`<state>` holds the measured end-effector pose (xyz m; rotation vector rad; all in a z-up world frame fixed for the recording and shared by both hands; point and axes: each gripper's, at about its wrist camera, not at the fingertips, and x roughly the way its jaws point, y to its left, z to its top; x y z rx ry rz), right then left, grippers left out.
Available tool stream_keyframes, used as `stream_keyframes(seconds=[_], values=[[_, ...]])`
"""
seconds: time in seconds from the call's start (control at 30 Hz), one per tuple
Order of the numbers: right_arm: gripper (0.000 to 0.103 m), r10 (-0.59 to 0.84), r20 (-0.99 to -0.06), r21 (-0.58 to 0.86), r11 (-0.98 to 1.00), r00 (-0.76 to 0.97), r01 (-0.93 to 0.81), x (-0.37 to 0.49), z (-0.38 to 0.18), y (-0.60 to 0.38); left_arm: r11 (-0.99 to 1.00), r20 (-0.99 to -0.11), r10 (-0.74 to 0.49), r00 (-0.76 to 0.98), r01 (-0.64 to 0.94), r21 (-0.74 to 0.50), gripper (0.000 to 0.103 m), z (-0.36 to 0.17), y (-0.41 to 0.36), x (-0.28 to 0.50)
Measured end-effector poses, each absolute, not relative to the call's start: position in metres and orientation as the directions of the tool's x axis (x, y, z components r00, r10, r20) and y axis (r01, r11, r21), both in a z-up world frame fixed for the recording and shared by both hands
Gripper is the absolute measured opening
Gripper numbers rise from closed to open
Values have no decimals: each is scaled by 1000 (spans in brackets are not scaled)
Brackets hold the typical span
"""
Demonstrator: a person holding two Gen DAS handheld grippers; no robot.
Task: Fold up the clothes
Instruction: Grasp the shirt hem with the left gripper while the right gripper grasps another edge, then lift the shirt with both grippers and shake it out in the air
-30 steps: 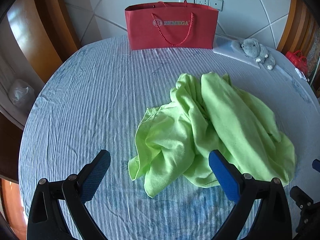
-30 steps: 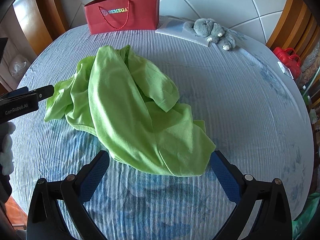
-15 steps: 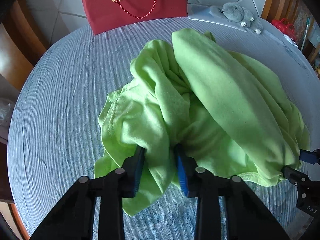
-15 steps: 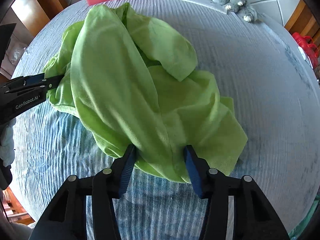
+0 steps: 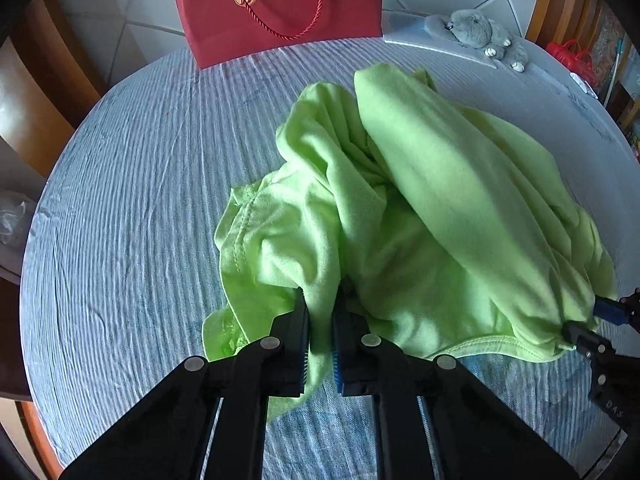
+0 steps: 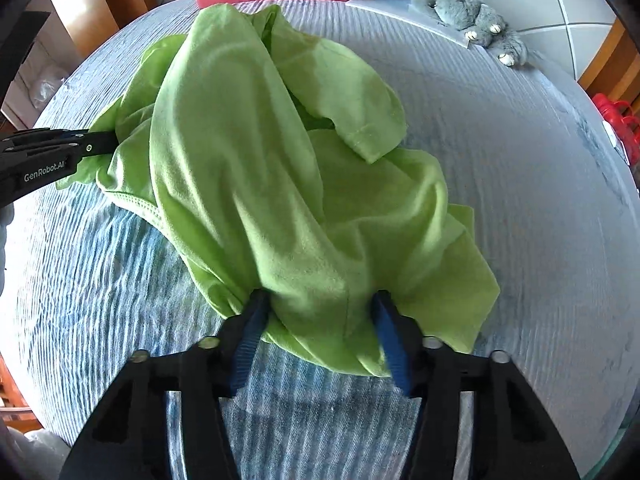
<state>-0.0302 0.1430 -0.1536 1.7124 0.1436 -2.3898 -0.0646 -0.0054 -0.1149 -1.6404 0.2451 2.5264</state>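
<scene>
A crumpled lime-green shirt (image 5: 420, 208) lies in a heap on the round table with a blue-striped cloth (image 5: 132, 200). My left gripper (image 5: 320, 312) is shut on a fold of the shirt at its near left edge. In the right wrist view the shirt (image 6: 256, 160) fills the middle, and my right gripper (image 6: 318, 312) has its jaws around a thick bunch of the near hem, still some way apart. The left gripper also shows in the right wrist view (image 6: 96, 142) at the shirt's left side. The right gripper shows in the left wrist view (image 5: 592, 320) at the shirt's right corner.
A red paper bag (image 5: 280, 8) stands at the table's far edge. A grey plush toy (image 5: 476, 32) lies on a flat white item at the far right. Wooden chair backs (image 5: 44, 88) ring the table. A red item (image 6: 616, 116) sits at the right rim.
Both grippers moved forward onto the shirt. The left one went from wide open to shut on a fold. The right one closed partway around the near hem.
</scene>
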Motion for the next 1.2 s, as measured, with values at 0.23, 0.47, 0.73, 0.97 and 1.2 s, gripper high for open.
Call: stream_keyframes(seconds=[0.23,0.47,0.73,0.97,1.2], values=[[5,-153,-863,58,-977,-481,206,-1,-80,168,-982,-831,74,-551,-185,36,6,-28,-20,-32],[5,-114,-675,19,-990,-729,138,37,27,203,-967,-751,181,-636,-253,-20,6,45,-14,-4],[0,22,-417,-121,-992,-909,31,16,153,246,-925,-650,354,-673,-355,-135,6,110,10,33],[0,-98,-534,-72,-984,-840,161,-31,139,217,-971,-728,225,-648,-211,-112,6,74,-19,4],[7,-166,-781,29,-973,-602,230,-4,-13,197,-985,-792,170,-587,-133,-113,6,25,-46,-24]])
